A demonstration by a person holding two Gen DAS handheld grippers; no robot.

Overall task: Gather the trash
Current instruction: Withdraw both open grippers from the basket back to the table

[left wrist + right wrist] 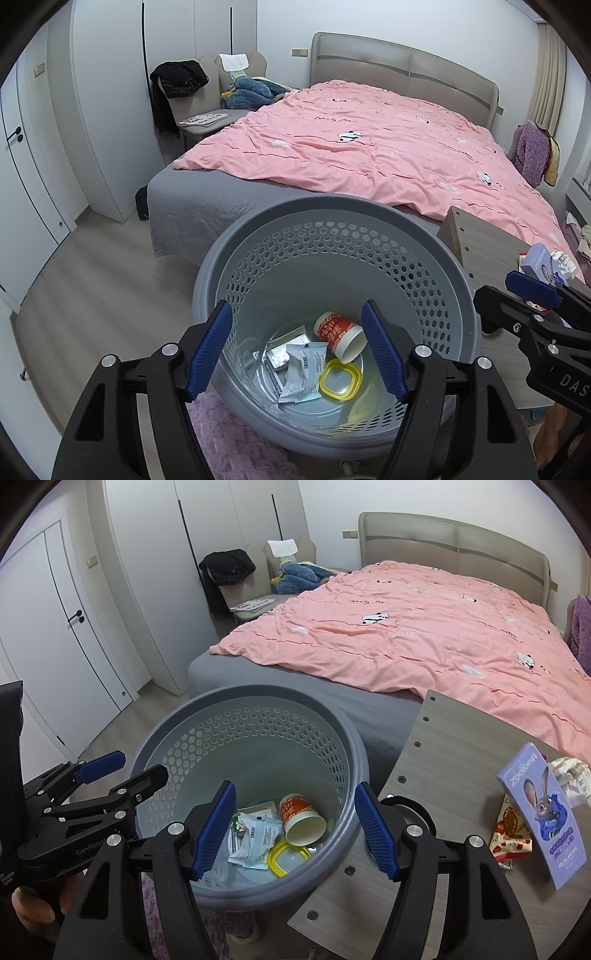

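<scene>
Your left gripper [297, 347] and right gripper [295, 827] both gaped wide, empty, above the grey perforated bin [354, 746]. Inside lay a red-printed paper cup [301, 818], a yellow lid [288, 856] and crumpled wrappers [255, 840]. A purple box [543, 816] stood on the table [454, 738] beside it.

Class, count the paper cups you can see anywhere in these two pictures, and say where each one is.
1. The paper cup lies on its side inside the grey basket, beside a yellow lid; wrappers there could hide others.

Left gripper [297, 347]: jaws spread wide, holding nothing. Right gripper [295, 829]: jaws likewise wide apart and bare. The two sit side by side.
</scene>
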